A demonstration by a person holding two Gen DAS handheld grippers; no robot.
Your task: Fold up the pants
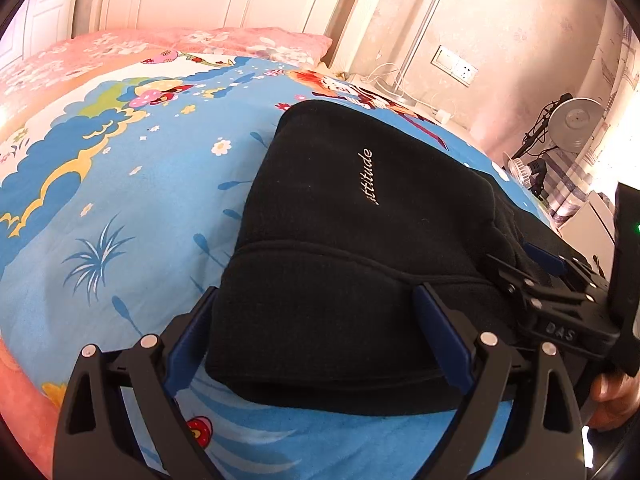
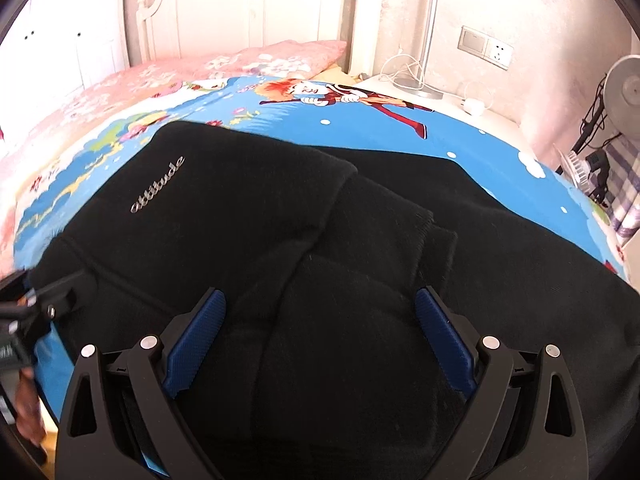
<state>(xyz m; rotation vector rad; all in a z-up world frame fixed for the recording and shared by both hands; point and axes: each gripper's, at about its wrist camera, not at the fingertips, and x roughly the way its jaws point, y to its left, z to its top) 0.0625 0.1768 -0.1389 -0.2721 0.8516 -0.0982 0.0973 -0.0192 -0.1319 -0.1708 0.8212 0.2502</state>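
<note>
The thick fleece layers of the black pants [image 1: 352, 240] could spring apart or slide on the cartoon bedsheet [image 1: 120, 200] if either pair of tongs catches only the top layer, since the bundle looks bulky and soft. The pants lie folded on the bed. The left tongs [image 1: 316, 336] stand released, straddling the near folded edge. The right tongs [image 2: 320, 340] are likewise spread wide over the lumpy middle, gripping nothing.

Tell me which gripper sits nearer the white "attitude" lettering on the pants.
Left. The left gripper straddles the folded edge of the pants just below the lettering, jaws open. The right gripper hovers over the bunched section further right.
</note>
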